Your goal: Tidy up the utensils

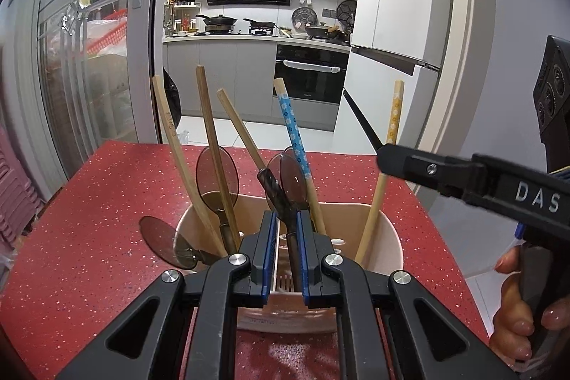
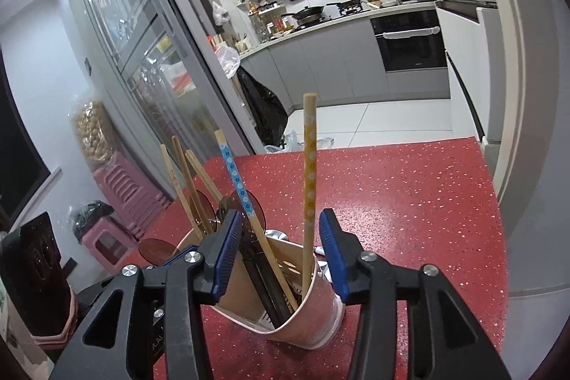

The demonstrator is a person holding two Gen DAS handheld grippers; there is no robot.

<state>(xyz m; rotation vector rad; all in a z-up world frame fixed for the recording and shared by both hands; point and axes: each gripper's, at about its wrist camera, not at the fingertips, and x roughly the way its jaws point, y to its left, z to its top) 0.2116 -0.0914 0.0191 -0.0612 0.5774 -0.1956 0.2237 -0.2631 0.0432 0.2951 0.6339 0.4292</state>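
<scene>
A pink utensil holder (image 1: pixel 384 237) (image 2: pixel 306 316) stands on the red speckled table. It holds several wooden chopsticks, a blue-patterned chopstick (image 1: pixel 294 134) (image 2: pixel 237 180), a yellow-patterned chopstick (image 1: pixel 392 127) (image 2: pixel 309 173) and brown translucent spoons (image 1: pixel 218 171). My left gripper (image 1: pixel 288 234) sits at the holder's near rim, its pads close around a dark spoon handle (image 1: pixel 276 191). My right gripper (image 2: pixel 281 259) is open above the holder, with the yellow-patterned and blue-patterned chopsticks between its fingers; it also shows in the left wrist view (image 1: pixel 384 159).
The red table (image 1: pixel 89 209) (image 2: pixel 409 202) ends at a far edge toward a kitchen with an oven (image 1: pixel 310 73) and fridge (image 1: pixel 395 24). A glass cabinet (image 1: pixel 89 59) is on the left. Pink stools (image 2: pixel 117 202) stand beside the table.
</scene>
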